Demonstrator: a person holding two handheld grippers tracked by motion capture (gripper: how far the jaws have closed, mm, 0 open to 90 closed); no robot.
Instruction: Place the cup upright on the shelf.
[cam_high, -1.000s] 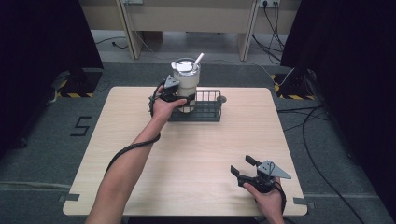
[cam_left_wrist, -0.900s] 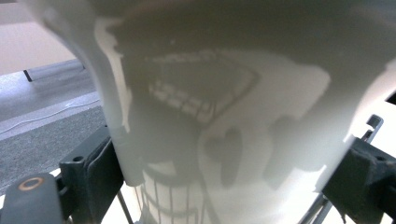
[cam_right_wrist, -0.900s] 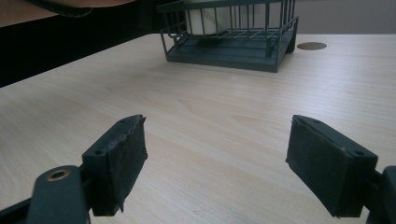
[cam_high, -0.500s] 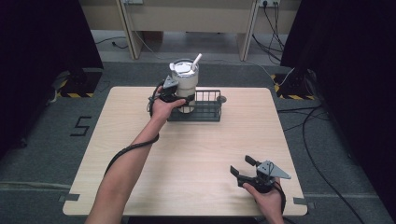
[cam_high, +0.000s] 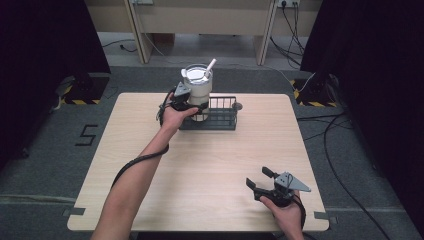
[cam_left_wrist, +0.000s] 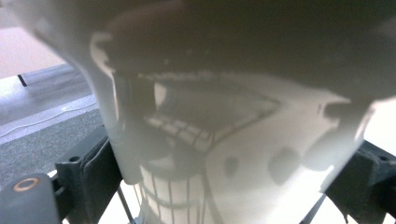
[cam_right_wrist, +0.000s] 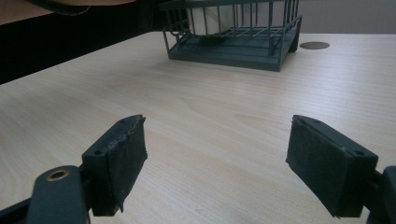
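- The left gripper (cam_high: 192, 103) was seen at the far side of the table (cam_high: 150, 165), its jaws closed from either side on the white tumbler (cam_high: 198, 90); in the left gripper view the tumbler (cam_left_wrist: 243, 154) was pressed between the two black jaws, one at each lower corner, so the grip was judged firm.
- The tumbler was held upright, its long axis vertical, with a lid and a white straw (cam_high: 210, 66) leaning up to the right; its base was set at the left end of the dark wire basket (cam_high: 220, 119), though whether it rested on the basket floor or hung just above it could not be told.
- The basket was placed near the far edge of the table, its long side running left to right; a small round cable hole (cam_high: 237, 106) was seen just beside its right end.
- The coming move was judged to turn on this relation: the tumbler lay straight between the left jaws, and the left hand was far the nearer; a vertical lift or lowering along the tumbler's axis would be called for, so that the basket wires are not caught.
- The right gripper (cam_high: 260, 182) was held at the near right corner, well apart from the basket; its jaws were spread wide on nothing, with bare wood between them in the right gripper view, and the basket (cam_right_wrist: 233, 42) was seen far ahead of them.
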